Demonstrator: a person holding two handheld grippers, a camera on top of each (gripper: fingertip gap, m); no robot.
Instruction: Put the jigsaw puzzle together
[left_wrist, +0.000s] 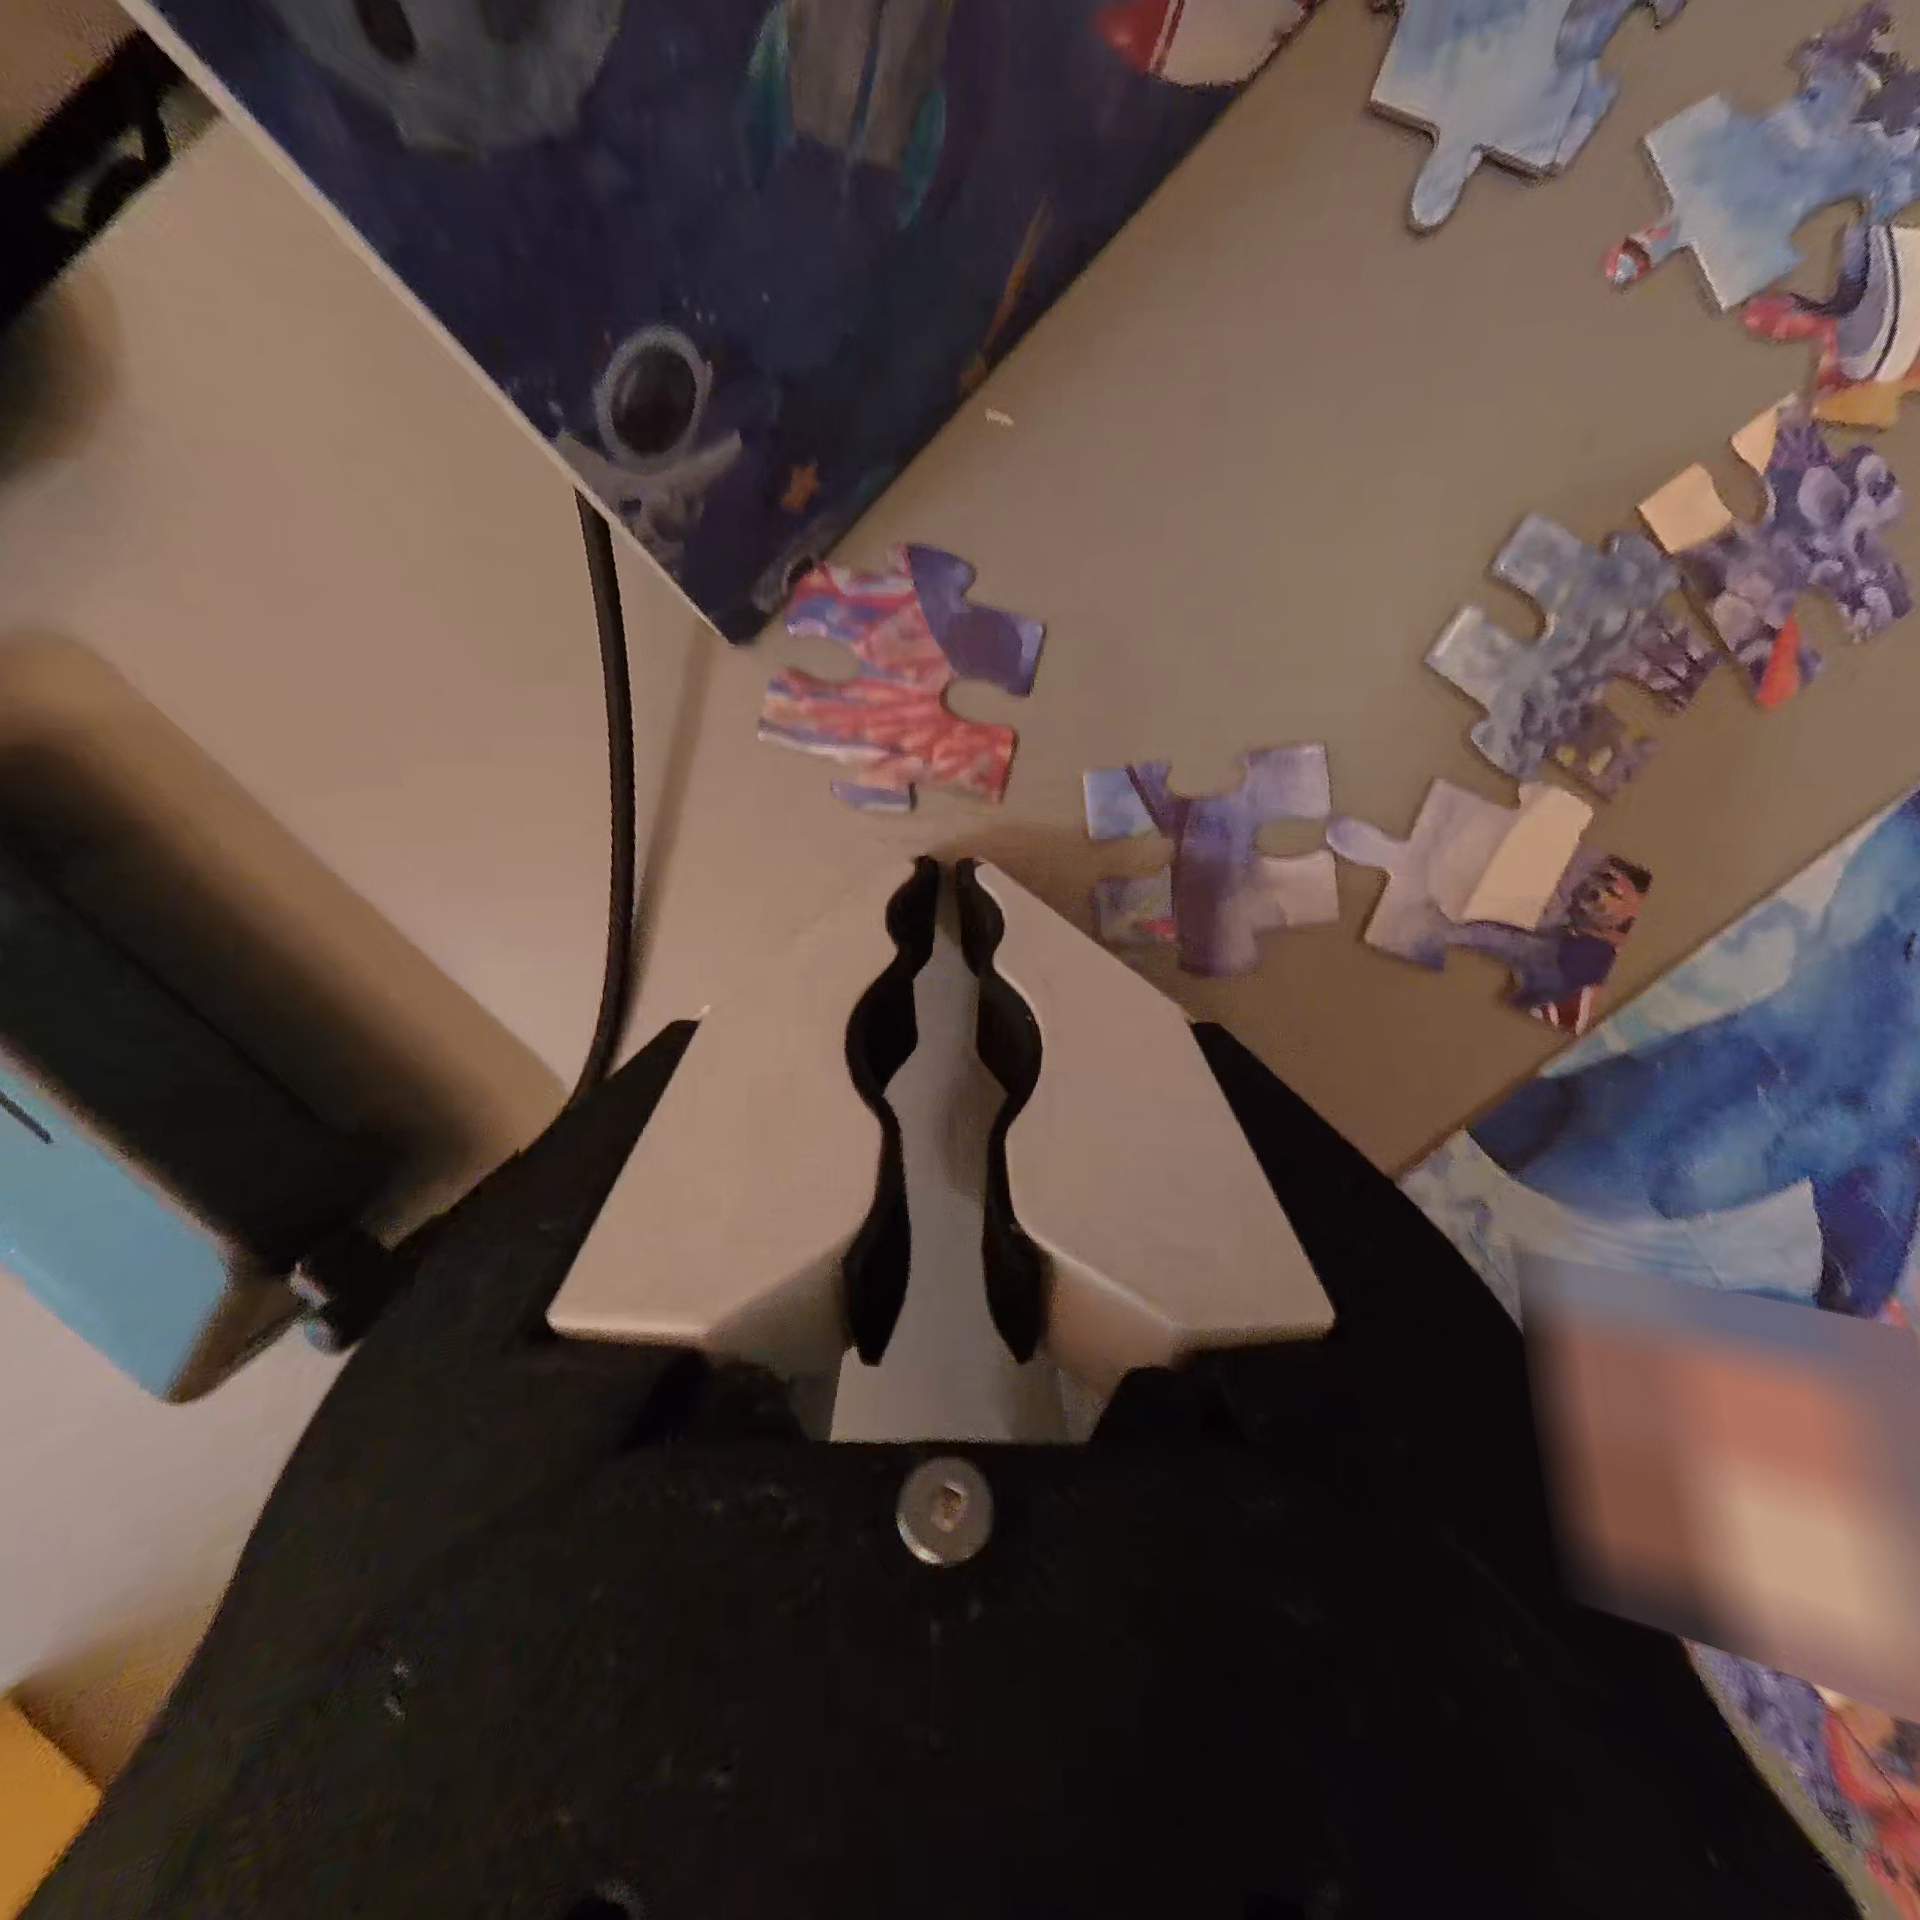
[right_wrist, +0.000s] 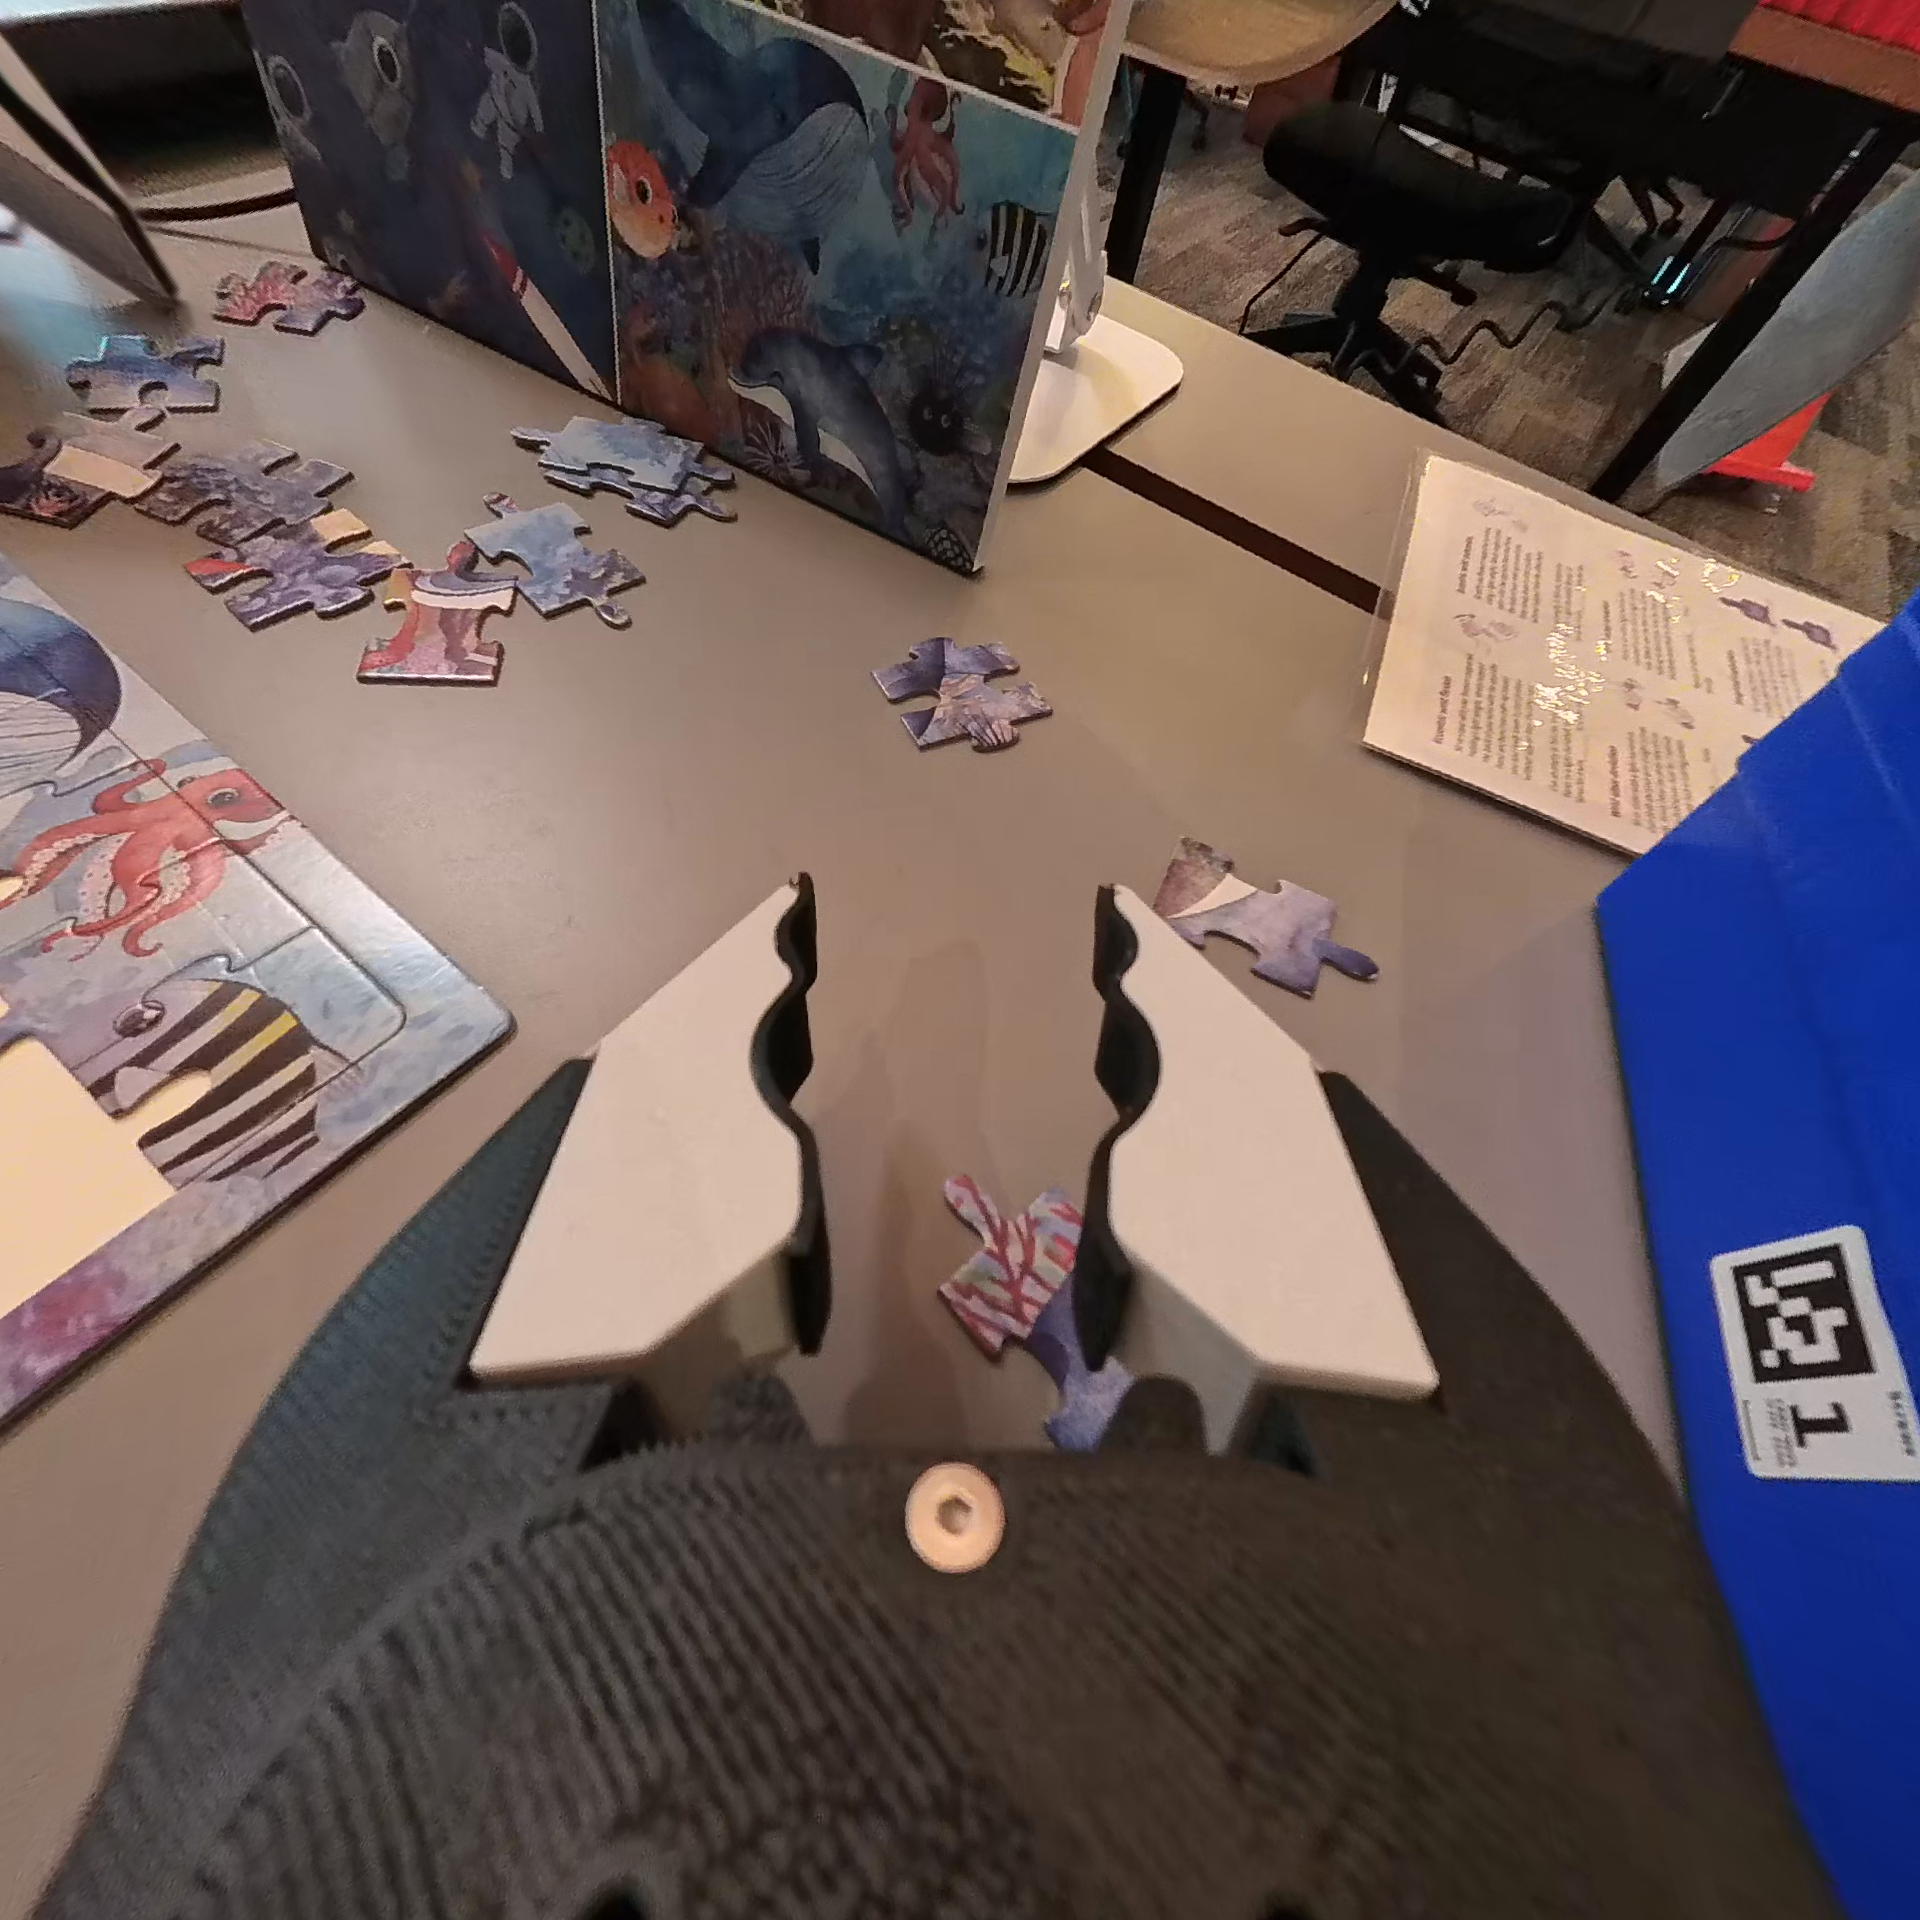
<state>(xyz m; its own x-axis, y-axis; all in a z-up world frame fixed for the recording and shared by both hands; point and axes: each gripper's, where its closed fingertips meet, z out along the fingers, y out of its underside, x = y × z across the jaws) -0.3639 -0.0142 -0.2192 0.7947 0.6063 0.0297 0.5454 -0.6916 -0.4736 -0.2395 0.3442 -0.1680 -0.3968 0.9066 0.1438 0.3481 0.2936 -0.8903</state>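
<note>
Left gripper (left_wrist: 943, 864) held low with fingertips pinched nearly together and empty, right gripper (right_wrist: 954, 896) spread wide, angled downward.

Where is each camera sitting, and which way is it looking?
Left wrist view: sits on the left gripper, looking down at the table; its closed fingers show, nothing between them.
Right wrist view: sits on the right gripper, looking across the table toward the puzzle box; its open fingers show, over a coral piece.
Shared: the box, the loose pieces, the part-built puzzle.
</note>
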